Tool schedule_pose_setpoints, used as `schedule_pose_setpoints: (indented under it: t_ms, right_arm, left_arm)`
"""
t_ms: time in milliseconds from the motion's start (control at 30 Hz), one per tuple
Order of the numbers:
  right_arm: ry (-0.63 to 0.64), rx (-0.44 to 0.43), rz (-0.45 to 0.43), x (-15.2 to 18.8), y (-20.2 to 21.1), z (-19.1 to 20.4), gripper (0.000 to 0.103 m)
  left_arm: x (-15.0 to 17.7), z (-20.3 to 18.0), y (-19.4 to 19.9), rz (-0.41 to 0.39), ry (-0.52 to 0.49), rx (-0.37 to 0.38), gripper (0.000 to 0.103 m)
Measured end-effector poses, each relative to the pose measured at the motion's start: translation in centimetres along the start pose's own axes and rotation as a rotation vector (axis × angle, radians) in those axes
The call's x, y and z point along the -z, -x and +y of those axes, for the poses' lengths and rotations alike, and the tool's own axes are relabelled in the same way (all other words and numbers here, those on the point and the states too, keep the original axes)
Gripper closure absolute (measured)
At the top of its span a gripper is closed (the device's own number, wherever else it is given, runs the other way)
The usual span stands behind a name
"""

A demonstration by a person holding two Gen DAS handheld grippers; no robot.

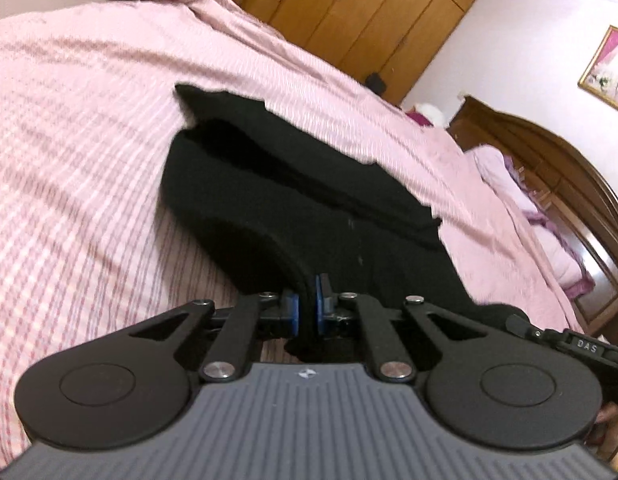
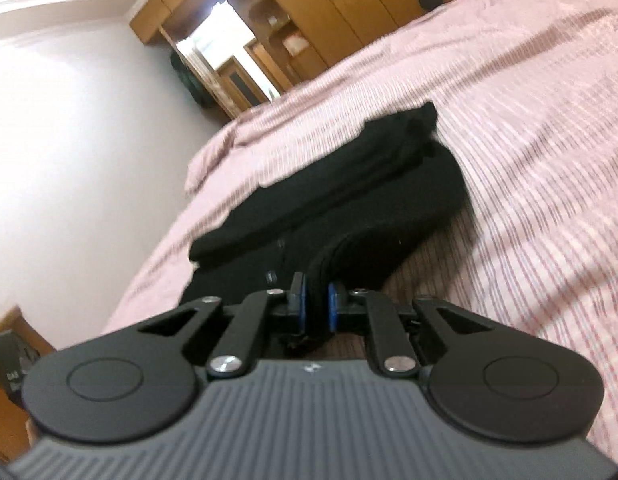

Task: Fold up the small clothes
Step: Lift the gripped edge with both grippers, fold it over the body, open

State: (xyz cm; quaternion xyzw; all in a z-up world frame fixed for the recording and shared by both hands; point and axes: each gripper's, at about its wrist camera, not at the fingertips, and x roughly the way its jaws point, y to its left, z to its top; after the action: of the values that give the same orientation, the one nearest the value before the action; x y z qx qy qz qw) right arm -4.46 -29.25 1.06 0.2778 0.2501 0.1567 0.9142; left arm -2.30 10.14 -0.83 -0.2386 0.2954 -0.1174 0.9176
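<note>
With both near corners pinched, the left gripper (image 1: 306, 304) and right gripper (image 2: 317, 305) are clamped tight on the soft black knitted garment (image 1: 277, 192), raising its edge off the pink striped bedspread (image 1: 77, 152), ready, I'd say, to fold it forward.

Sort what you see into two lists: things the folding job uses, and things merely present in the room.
Used for the job:
black garment
left gripper, shut on it
right gripper, shut on it
bedspread, the work surface

Merely present:
wardrobe
framed picture
headboard
</note>
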Motion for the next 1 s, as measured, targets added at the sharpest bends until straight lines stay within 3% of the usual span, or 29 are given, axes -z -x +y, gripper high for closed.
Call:
schedule_pose_setpoints:
  t_ms: [367, 667, 1000]
  right_arm:
    - [0.02, 0.0, -0.121, -5.6, -3.7, 1.4, 0.09]
    - [0.077, 0.01, -0.194, -10.5, -8.8, 2.5, 0.09]
    - [0.136, 0.084, -0.237, -15.4, -16.3, 1.4, 0.09]
  left_arm:
    - [-7.5, -1.9, -3.2, -0.156, 0.037, -0.063, 0.095]
    - [-14.5, -3.6, -8.1, -0.242, 0.041, -0.103, 0.095]
    - [-20.7, -4.5, -17.4, -0.275, -0.04, -0.192, 0.095]
